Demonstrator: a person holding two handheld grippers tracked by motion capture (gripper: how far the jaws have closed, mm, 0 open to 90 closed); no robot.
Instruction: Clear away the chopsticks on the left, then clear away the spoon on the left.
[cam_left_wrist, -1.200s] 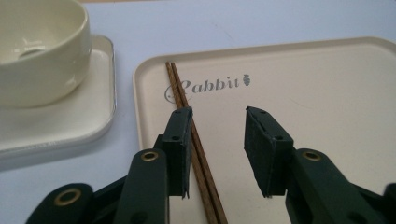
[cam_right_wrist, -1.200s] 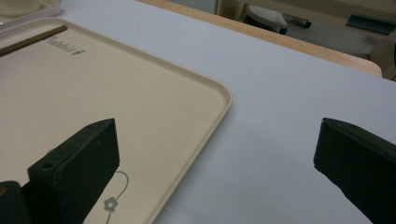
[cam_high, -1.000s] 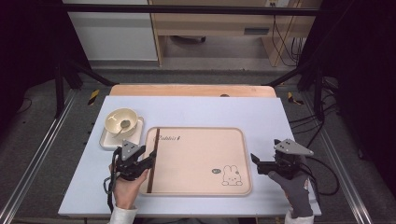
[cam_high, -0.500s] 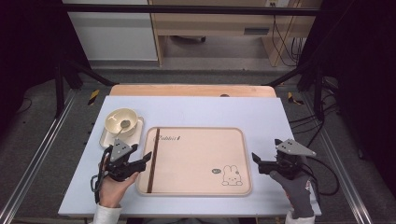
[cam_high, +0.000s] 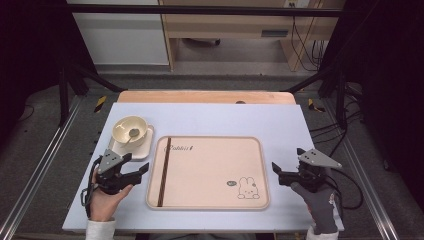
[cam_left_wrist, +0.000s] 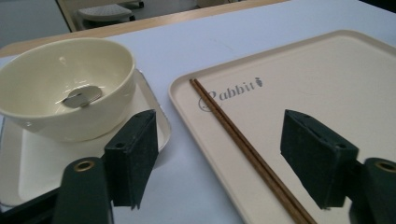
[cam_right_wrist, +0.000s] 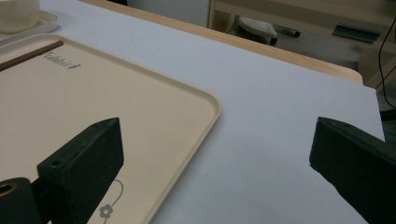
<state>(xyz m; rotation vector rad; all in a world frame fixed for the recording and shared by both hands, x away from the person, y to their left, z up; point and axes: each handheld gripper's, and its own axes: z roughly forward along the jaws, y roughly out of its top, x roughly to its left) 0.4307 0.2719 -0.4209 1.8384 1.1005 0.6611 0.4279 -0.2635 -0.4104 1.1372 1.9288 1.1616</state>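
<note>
a: beige plastic tray (cam_high: 210, 170) with a rabbit print, chopsticks (cam_high: 163, 170) lying along its left edge, just ahead of the left gripper (cam_high: 142, 169) and off its right jaw. nothing is pinched.

b: state of that tool?

a: its jaws have just been opening and stand wide. in the left gripper view the chopsticks (cam_left_wrist: 243, 149) run on the tray (cam_left_wrist: 327, 93) through the gap between the jaws, and neither pad touches them. i judge the chopsticks placed and let go.

b: and beyond its other jaw?

a: a cream bowl (cam_left_wrist: 65, 88) with a metal spoon (cam_left_wrist: 81, 97) in it, on a small square plate (cam_left_wrist: 28, 163), just beside the tray and off it.

b: right side?

a: right gripper (cam_high: 280, 173) hangs near the tray's right edge, jaws wide, empty.

b: progress?

a: chopsticks set; bowl, spoon and plate remain outside the tray. if they belong on it, most of the setting is left.
</note>
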